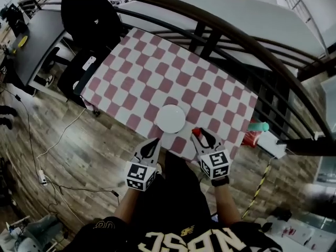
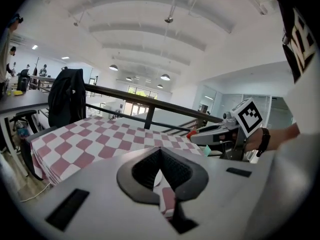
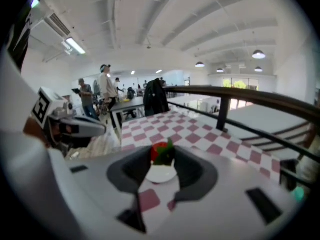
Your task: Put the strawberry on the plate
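Observation:
The white plate point(image 1: 169, 118) sits near the front edge of the pink-and-white checked table point(image 1: 173, 72). My right gripper point(image 1: 201, 134) hovers just right of the plate, shut on the red strawberry point(image 1: 196, 132). In the right gripper view the strawberry point(image 3: 160, 153) with its green leaves sits pinched between the jaws point(image 3: 163, 155), and the plate point(image 3: 161, 174) shows below it. My left gripper point(image 1: 156, 142) hangs at the plate's near left edge, shut with nothing in it point(image 2: 160, 153). From the left gripper view the right gripper point(image 2: 220, 132) and the strawberry point(image 2: 191, 132) show at the right.
A black chair with a dark jacket point(image 1: 88, 16) stands at the table's far left corner. A dark curved railing point(image 1: 236, 41) runs behind and to the right of the table. A red and green bottle point(image 1: 255, 130) lies off the right edge. Cables point(image 1: 47, 156) trail over the wooden floor.

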Motion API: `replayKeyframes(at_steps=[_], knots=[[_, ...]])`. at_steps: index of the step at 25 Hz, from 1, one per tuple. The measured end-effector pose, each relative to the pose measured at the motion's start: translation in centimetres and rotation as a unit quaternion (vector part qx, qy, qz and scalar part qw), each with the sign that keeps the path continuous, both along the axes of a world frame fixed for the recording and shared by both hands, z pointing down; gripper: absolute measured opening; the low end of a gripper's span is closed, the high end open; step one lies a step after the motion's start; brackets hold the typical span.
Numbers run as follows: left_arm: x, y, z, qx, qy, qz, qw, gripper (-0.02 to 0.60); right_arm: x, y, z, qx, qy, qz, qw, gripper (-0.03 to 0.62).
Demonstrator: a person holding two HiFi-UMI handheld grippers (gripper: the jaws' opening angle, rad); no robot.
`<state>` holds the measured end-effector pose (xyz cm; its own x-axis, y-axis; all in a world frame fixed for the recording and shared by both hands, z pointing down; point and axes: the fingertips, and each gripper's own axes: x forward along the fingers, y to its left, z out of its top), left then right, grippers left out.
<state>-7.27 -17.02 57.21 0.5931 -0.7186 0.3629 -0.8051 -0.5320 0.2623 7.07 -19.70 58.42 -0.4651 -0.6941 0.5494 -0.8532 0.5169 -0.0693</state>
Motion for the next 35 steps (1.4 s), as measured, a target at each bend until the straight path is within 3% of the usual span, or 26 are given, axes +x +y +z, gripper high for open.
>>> replayKeyframes(at_steps=[6, 12, 24, 28, 35], knots=[[0.8, -1.2, 3.1, -0.031, -0.018, 0.005, 0.9994, 0.009, 0.8, -1.3, 4.3, -0.045, 0.053, -0.074, 0.995, 0.147], [0.4, -3.2, 5.8, -0.05, -0.04, 0.005, 0.9979, 0.009, 0.6, -2.8, 8.4, -0.074, 0.097, -0.159, 0.98, 0.147], [-0.6, -4.7, 9.7, -0.093, -0.054, -0.012, 0.9941, 0.009, -5.9, -4.2, 13.8, -0.091, 0.116, -0.298, 0.943, 0.147], [0.1, -4.6, 10.6, -0.104, -0.052, -0.008, 0.9932, 0.008, -7.9, -4.3, 15.4, -0.1, 0.12, -0.326, 0.933, 0.147], [0.6, -5.1, 11.6, -0.115, -0.05, -0.015, 0.992, 0.009, -9.2, -4.5, 17.8, -0.117, 0.137, -0.334, 0.925, 0.147]])
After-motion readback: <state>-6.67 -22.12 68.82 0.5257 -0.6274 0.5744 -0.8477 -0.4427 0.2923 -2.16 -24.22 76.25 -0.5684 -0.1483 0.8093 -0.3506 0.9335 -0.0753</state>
